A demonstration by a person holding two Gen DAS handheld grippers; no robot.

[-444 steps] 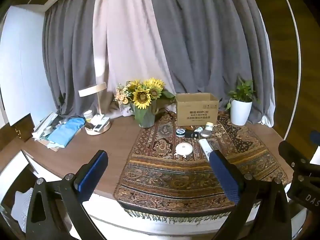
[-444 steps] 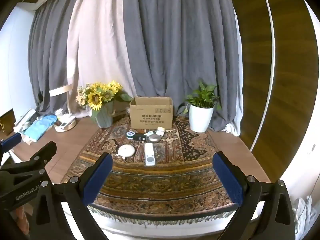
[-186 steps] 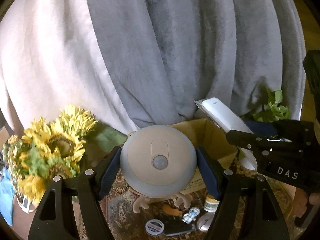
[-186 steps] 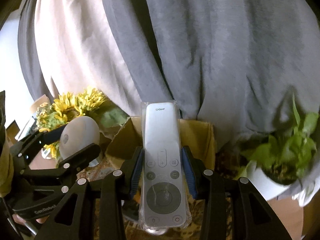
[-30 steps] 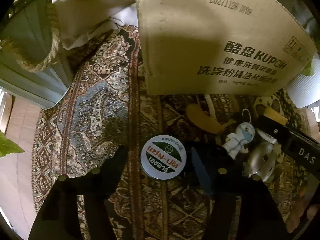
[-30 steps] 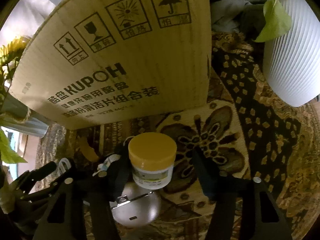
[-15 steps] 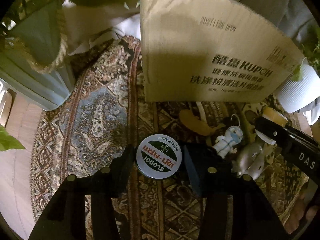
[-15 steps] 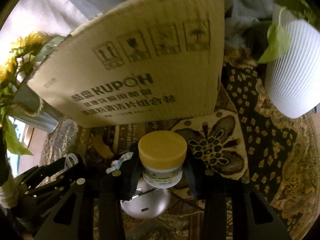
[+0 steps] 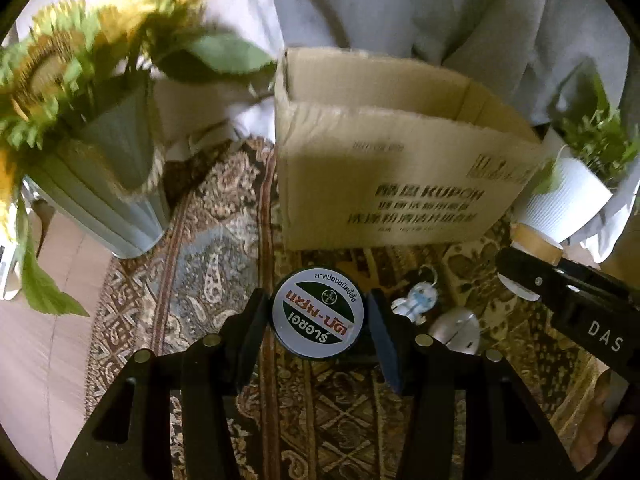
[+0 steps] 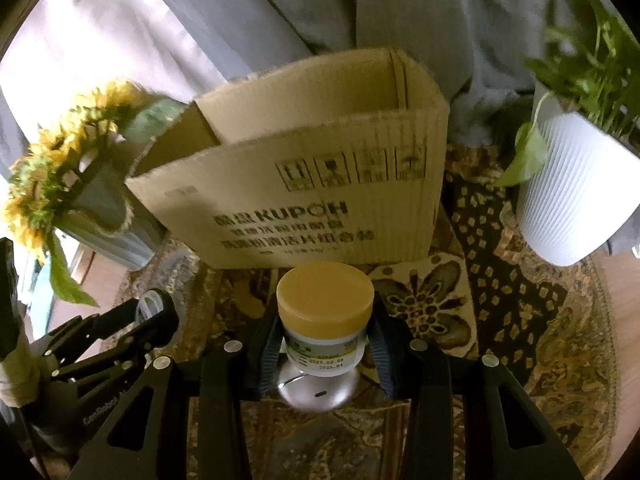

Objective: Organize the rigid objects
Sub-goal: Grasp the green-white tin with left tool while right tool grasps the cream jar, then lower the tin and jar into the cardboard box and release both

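Observation:
My left gripper (image 9: 318,322) is shut on a round flat tin (image 9: 318,312) with a white, green and red label, lifted off the patterned rug (image 9: 208,264). My right gripper (image 10: 325,346) is shut on a small white jar with a yellow lid (image 10: 325,304), also raised. The open cardboard box (image 9: 384,184) stands just behind both; its opening shows in the right wrist view as cardboard box (image 10: 320,184). A small astronaut figure (image 9: 418,298) and a silver oval object (image 9: 456,328) lie on the rug between the grippers. The silver object (image 10: 320,394) sits below the jar.
A green vase of sunflowers (image 9: 100,184) stands left of the box. A white ribbed pot with a plant (image 10: 576,192) stands to its right. Grey and pale curtains hang behind. Bare wooden tabletop (image 9: 52,344) shows left of the rug.
Both grippers closed on their objects and rose with them. The tin and the jar left the rug, and the box's open top has come into view.

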